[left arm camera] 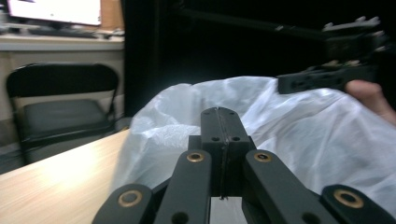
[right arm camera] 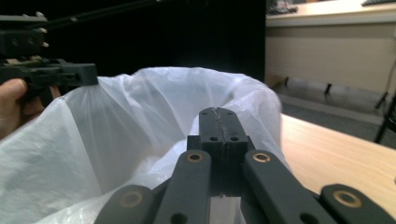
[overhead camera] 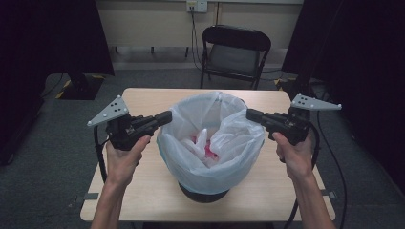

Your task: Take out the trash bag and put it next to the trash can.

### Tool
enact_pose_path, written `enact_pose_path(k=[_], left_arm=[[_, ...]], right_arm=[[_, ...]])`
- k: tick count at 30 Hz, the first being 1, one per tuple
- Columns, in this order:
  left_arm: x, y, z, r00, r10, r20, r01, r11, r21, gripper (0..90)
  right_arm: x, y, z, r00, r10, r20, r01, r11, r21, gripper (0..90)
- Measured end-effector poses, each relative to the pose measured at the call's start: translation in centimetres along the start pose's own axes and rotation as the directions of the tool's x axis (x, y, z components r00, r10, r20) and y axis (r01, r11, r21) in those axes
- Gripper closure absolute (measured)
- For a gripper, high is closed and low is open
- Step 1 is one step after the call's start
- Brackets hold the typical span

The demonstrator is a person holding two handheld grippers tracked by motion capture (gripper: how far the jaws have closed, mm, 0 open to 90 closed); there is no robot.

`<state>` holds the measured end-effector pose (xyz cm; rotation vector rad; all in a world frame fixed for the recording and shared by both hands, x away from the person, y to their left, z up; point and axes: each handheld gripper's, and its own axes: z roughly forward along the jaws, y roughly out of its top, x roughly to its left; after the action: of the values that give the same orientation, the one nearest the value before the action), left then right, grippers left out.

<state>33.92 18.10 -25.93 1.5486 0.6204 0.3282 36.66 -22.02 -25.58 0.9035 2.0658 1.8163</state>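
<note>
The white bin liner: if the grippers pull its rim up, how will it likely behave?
The bin liner looks thin and crumpled, so it will probably gather floppily. The rubbish seems light. The black bin is narrow at its base and might tip.

A lab-like recording room: black curtains (overhead camera: 43,38), grey carpet (overhead camera: 43,191), a folding chair (overhead camera: 235,52), a monitor (left arm camera: 53,10)

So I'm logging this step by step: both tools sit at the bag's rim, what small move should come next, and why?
Probably open the left tool and the right tool. Both look closed at opposite sides of the white bag lining the bin, and I can't tell that either has film pinched. Opening would let each take the rim.
</note>
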Motion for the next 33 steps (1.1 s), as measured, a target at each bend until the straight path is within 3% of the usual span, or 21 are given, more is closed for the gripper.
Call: enact_pose_path(k=[1,8,9,11,12,15,18,20,24,26,28,31,33], left_arm=[[-0.5,0.5,0.3,0.9998,0.018,0.002,-0.018,0.9998,0.002,90.0],[-2.2,2.1,1.9,0.997,0.033,0.07,-0.032,0.9994,-0.013,90.0],[-2.5,2.3,2.2,0.9958,0.034,0.084,-0.033,0.9993,-0.014,90.0],[-3.1,2.9,2.7,0.995,0.046,0.089,-0.045,0.9989,-0.015,90.0],[-3.6,3.5,3.2,0.9917,0.04,0.122,-0.037,0.999,-0.027,90.0],[-4.3,4.5,3.9,0.9869,0.035,0.157,-0.028,0.9984,-0.05,90.0],[-4.8,4.8,4.3,0.9864,0.049,0.157,-0.041,0.9975,-0.058,90.0],[-5.1,4.8,4.7,0.9866,0.049,0.156,-0.041,0.9977,-0.055,90.0],[-5.1,4.3,5.5,0.985,0.034,0.169,-0.027,0.9986,-0.046,90.0],[-5.1,4.3,5.7,0.9856,0.041,0.164,-0.036,0.9987,-0.036,90.0],[-5.1,4.3,5.9,0.9869,0.046,0.154,-0.043,0.9988,-0.025,90.0],[-5.0,4.2,6.2,0.9867,0.035,0.159,-0.033,0.9993,-0.021,90.0],[-5.1,4.0,6.5,0.9858,0.039,0.163,-0.038,0.9992,-0.013,90.0]], right_arm=[[0.4,0.6,0.1,0.9997,-0.004,-0.025,0.004,1.0,-0.013,90.0],[1.8,2.2,1.3,0.9942,-0.007,-0.107,0.005,1.0,-0.021,90.0],[2.3,2.5,1.8,0.9905,-0.007,-0.138,0.004,1.0,-0.02,90.0],[2.5,2.7,2.0,0.9888,-0.01,-0.149,0.007,1.0,-0.02,90.0],[3.0,3.1,2.4,0.9855,-0.017,-0.169,0.014,1.0,-0.018,90.0],[3.9,3.9,2.9,0.9801,-0.03,-0.196,0.026,0.999,-0.026,90.0],[4.6,4.3,3.1,0.9737,-0.044,-0.223,0.04,0.999,-0.025,90.0],[5.4,4.1,3.7,0.9608,-0.047,-0.273,0.045,0.999,-0.013,90.0],[5.7,3.4,4.3,0.9559,-0.042,-0.291,0.045,0.999,0.005,90.0],[5.6,3.2,4.6,0.9516,-0.037,-0.305,0.044,0.999,0.017,75.9],[5.6,3.1,4.8,0.9572,-0.026,-0.288,0.039,0.999,0.037,64.2],[5.6,3.2,5.0,0.9493,0.008,-0.314,0.009,0.999,0.053,52.9],[5.7,3.3,5.3,0.9522,0.019,-0.305,0.004,0.997,0.076,48.1]])
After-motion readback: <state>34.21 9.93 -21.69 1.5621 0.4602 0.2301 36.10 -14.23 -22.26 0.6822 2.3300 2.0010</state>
